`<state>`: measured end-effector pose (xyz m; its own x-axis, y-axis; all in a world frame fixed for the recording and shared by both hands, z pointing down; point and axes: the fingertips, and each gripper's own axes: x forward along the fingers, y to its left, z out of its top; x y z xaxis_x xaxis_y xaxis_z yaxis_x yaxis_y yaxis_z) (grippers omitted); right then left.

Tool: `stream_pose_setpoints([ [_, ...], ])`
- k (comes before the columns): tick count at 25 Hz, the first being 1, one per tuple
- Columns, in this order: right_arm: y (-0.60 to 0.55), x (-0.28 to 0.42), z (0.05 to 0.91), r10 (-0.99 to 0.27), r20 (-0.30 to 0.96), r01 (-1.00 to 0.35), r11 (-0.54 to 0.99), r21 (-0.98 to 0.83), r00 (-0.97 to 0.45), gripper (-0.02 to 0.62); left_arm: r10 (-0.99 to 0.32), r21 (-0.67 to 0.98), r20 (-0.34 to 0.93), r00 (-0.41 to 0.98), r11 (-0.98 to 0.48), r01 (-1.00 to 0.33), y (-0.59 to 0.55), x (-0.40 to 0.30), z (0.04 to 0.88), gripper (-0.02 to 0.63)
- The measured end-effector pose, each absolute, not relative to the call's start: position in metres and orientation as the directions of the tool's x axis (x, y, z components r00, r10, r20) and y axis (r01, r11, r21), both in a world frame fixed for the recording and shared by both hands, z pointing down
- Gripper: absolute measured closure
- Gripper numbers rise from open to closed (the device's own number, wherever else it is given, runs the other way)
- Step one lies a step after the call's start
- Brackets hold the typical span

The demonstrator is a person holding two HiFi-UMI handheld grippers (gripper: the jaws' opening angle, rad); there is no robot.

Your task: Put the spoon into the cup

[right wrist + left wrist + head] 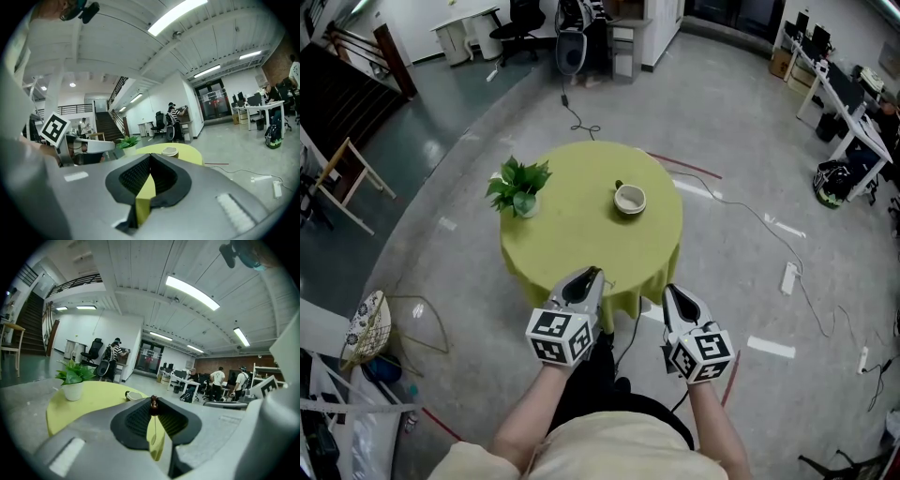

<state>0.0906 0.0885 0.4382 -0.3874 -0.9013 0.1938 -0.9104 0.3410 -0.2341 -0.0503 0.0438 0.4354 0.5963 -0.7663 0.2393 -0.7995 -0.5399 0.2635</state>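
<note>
The table [572, 225] fills the middle of my head view, and both grippers sit at its near edge. The right gripper [669, 292] is clenched on nothing. The left gripper [593, 274] pinches the spoon [153, 404] by its knobbed end. I read its long axis as near upright, bowl lowest. The cup [629, 199] stands ahead, well apart, between the two grippers' lines. I judge the left one slightly nearer.

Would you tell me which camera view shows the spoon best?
The left gripper view: the thin, brown-knobbed spoon is pinched in the jaws of the left hand-held gripper. In the head view that gripper shows, but I cannot make the spoon out; the right gripper view lacks it.
</note>
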Motion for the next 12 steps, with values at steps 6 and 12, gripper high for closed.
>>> stream_pose_setpoints([
  [6,0.049,0.085,0.446,-0.893,0.216,-0.907,0.340,-0.250,-0.394,0.594,-0.752,0.282,0.255,0.607,-0.543,-0.791,0.002,-0.049,0.444,0.560],
  [12,0.016,0.083,0.452,-0.895,0.234,-0.913,0.321,-0.252,-0.380,0.594,-0.741,0.303,0.265,0.616,-0.543,-0.783,-0.037,-0.051,0.451,0.560],
])
